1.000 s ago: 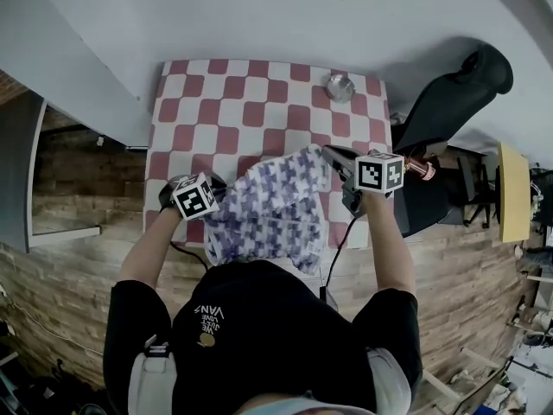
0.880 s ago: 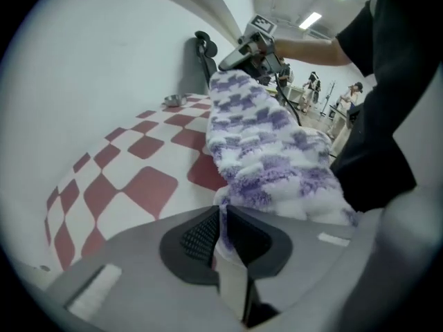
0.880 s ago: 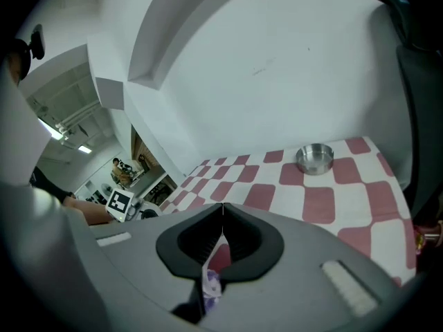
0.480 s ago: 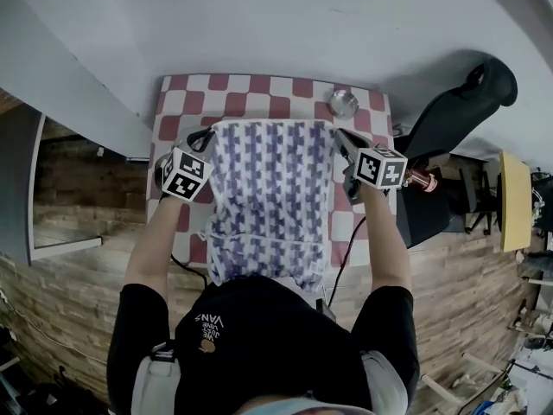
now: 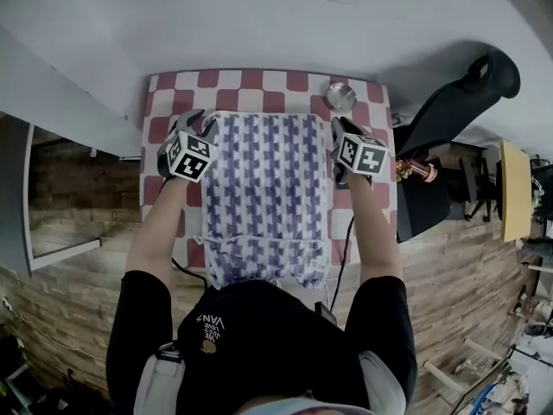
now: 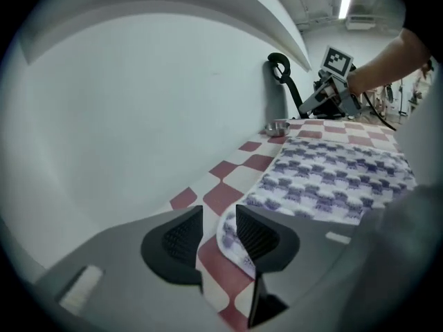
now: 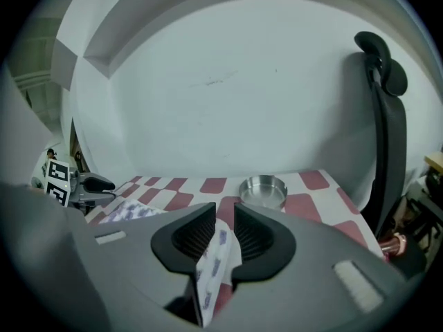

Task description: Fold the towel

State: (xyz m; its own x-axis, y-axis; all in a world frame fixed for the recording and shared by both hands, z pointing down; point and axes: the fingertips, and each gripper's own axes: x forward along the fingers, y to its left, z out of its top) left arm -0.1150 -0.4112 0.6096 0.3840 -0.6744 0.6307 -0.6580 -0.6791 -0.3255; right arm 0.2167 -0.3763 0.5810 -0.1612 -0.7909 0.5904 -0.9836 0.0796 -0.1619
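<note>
Head view: towel [image 5: 268, 197] lies spread flat down the middle of the checkered table [image 5: 259, 80], with its near end running over the near edge by your torso. Your left gripper [image 5: 200, 124] sits at the towel's far-left corner and your right gripper [image 5: 338, 128] at its far-right corner, both angled down at the table. A small metal bowl [image 5: 340, 96] stands at the table's far right, just beyond the right gripper and apart from the towel. A dark chair [image 5: 458, 102] stands off to the right of the table. Left gripper view: jaws have just been opening and now stand moderately apart. The towel corner curls up against the inner face of the right-hand one of the pads [image 6: 257, 235], with a clear gap to the other, so nothing is pinched. The rest of the towel runs flat to the right, with your right gripper at its far side. Right gripper view: jaws have just been opening here too, and the gap is narrow. The towel corner stands on edge between them, leaning on the left-hand pad with a sliver of gap on the other side, so it's not clamped. The bowl sits straight beyond the jaws, and your left gripper shows at the left edge.
</note>
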